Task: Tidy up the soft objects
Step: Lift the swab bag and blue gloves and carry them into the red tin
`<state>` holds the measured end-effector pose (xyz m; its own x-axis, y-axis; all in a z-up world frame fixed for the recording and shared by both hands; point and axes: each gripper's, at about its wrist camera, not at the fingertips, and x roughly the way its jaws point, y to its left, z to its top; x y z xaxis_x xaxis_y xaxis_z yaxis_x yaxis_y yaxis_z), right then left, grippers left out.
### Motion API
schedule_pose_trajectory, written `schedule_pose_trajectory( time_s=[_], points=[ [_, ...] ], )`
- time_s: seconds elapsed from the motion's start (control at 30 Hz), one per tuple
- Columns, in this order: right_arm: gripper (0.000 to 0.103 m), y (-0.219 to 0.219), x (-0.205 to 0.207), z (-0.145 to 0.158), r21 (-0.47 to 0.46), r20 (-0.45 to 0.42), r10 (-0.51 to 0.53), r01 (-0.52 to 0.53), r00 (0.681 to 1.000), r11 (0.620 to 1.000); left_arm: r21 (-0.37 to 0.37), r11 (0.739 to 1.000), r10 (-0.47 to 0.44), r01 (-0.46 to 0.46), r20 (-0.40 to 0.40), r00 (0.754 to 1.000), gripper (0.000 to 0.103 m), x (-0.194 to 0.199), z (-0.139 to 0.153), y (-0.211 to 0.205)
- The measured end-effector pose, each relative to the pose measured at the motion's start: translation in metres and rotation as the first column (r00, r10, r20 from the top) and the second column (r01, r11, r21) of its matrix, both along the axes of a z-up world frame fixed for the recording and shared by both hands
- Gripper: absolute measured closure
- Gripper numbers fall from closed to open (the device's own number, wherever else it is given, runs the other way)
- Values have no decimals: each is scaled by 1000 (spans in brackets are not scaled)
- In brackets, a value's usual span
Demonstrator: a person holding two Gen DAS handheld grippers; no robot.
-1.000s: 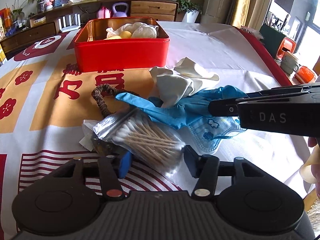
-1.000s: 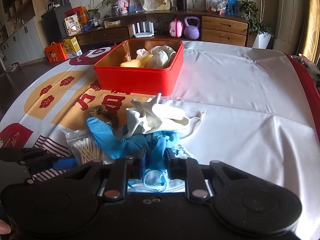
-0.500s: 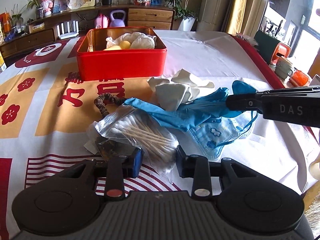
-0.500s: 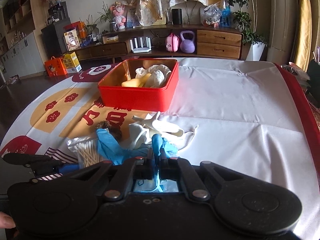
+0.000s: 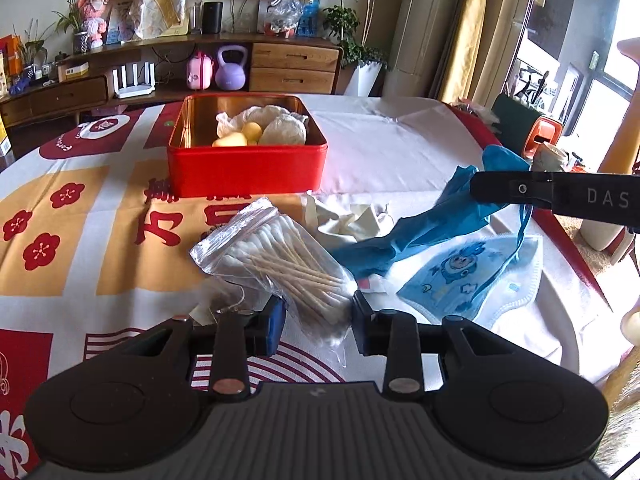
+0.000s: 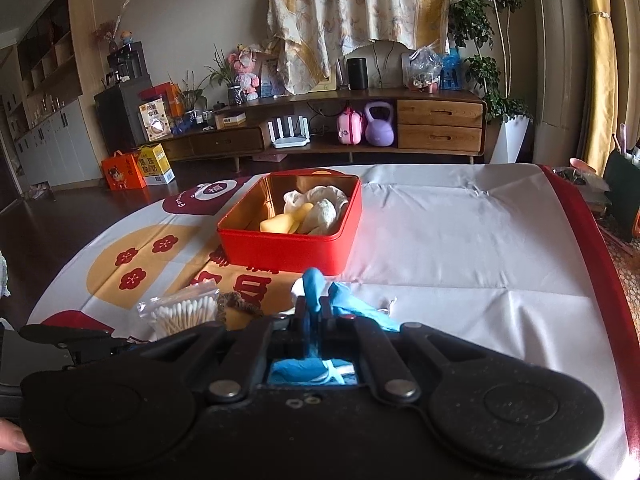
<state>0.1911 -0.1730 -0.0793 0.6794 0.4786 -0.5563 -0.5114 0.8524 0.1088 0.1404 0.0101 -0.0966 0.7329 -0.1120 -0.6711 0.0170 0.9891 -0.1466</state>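
On the left, the left tool (image 5: 316, 316) has its jaws part-way closed around the clear plastic bag of cotton swabs (image 5: 276, 264), which looks raised a little from the surface (image 5: 400, 148); these jaws have just been closing on the bag. In the middle, the red rectangular tin box (image 5: 246, 170) already contains white cloth pieces and yellow soft items, so some sorting seems done. A white glove (image 5: 352, 220) is not yet put away. On the right, the right tool (image 6: 314, 312) is fully closed on the blue rubber glove (image 5: 432, 224), above the blue printed face mask (image 5: 472, 280), which also remains.
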Motion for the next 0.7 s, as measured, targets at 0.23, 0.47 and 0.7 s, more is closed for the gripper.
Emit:
schedule_pose_trajectory(
  time_s=[0.23,0.47,0.7],
  points=[
    [100,-5,1,1,11,-13,-5,5,1000,1000,-27,999,19,-18,23,1000,69,-6,10,10],
    [100,-14,10,21,71,-23,4,-2,1000,997,-36,999,20,-19,37,999,69,-8,15,14],
    [100,-10,17,38,63,15,8,-9,1000,998,-41,999,2,1,60,998,69,-2,30,18]
  ],
)
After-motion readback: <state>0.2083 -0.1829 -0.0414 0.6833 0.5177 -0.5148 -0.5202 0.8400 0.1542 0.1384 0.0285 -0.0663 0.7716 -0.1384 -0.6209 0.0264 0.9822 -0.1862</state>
